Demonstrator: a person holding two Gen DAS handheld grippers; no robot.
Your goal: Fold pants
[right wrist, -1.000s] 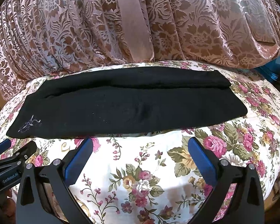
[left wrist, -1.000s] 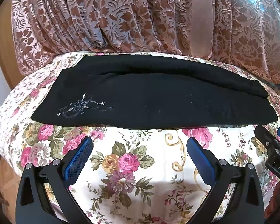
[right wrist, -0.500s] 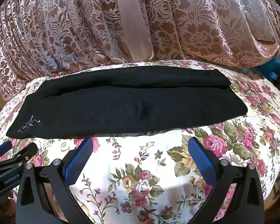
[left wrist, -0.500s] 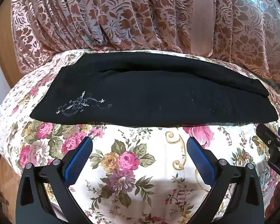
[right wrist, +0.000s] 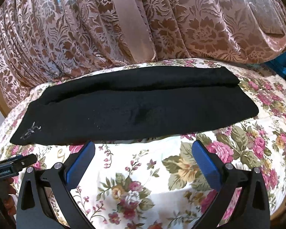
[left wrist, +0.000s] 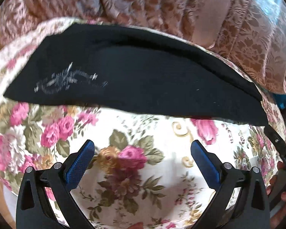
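The left gripper (left wrist: 142, 150) hangs wide open and empty over the flowered bedsheet (left wrist: 127, 171). The right gripper (right wrist: 143, 151) is likewise spread and empty, its tips just short of the near edge of the pants (right wrist: 139, 106). The black pants lie folded lengthwise across the bed, before a patterned curtain (right wrist: 181, 22).
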